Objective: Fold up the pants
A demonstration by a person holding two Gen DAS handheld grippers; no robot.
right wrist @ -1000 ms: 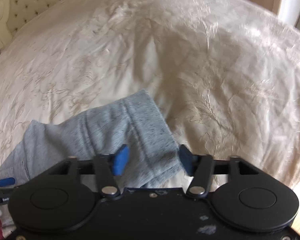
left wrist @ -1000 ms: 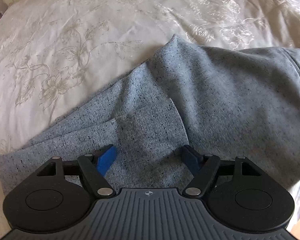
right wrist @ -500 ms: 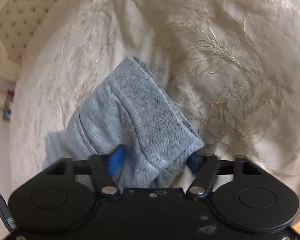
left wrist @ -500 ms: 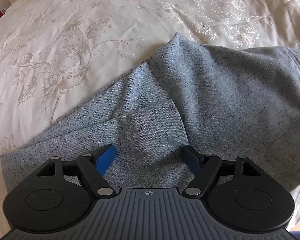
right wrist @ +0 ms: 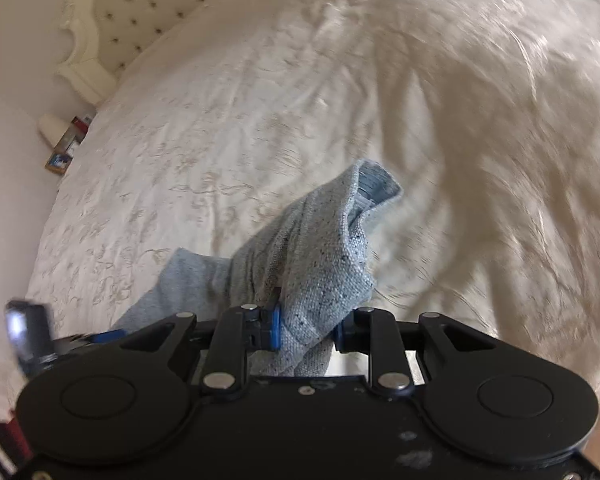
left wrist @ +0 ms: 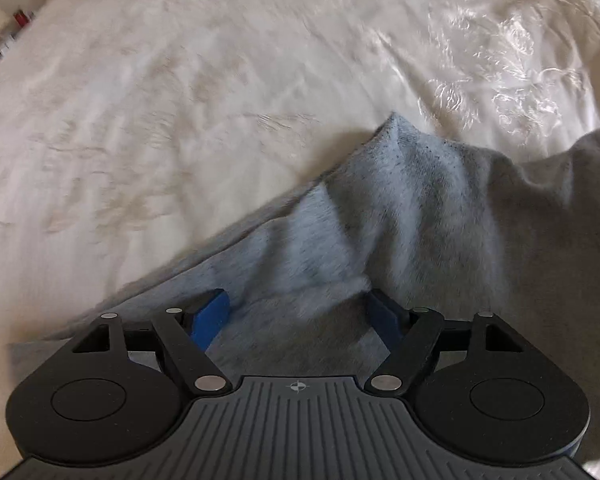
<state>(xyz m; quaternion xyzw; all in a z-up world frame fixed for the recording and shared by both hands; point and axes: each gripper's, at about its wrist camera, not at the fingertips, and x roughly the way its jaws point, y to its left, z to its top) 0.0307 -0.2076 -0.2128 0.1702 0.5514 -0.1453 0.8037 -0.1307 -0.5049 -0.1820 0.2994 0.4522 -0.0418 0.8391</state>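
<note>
Right tongs [right wrist: 306,330], jaws just closing, grip the pants [right wrist: 320,264] hem at lower centre; left tongs [left wrist: 298,316] gape over cloth on the bed [left wrist: 180,100]; next, carrying the hem across.

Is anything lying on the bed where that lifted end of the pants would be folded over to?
Nothing visible. The right gripper has just closed on the pants, and the bedspread beyond shows only bare cloth. The left gripper is open over them.

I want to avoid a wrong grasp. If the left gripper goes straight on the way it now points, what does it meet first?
Most likely the grey pants: the left gripper stands open directly over that fabric. How near is unclear.
</note>
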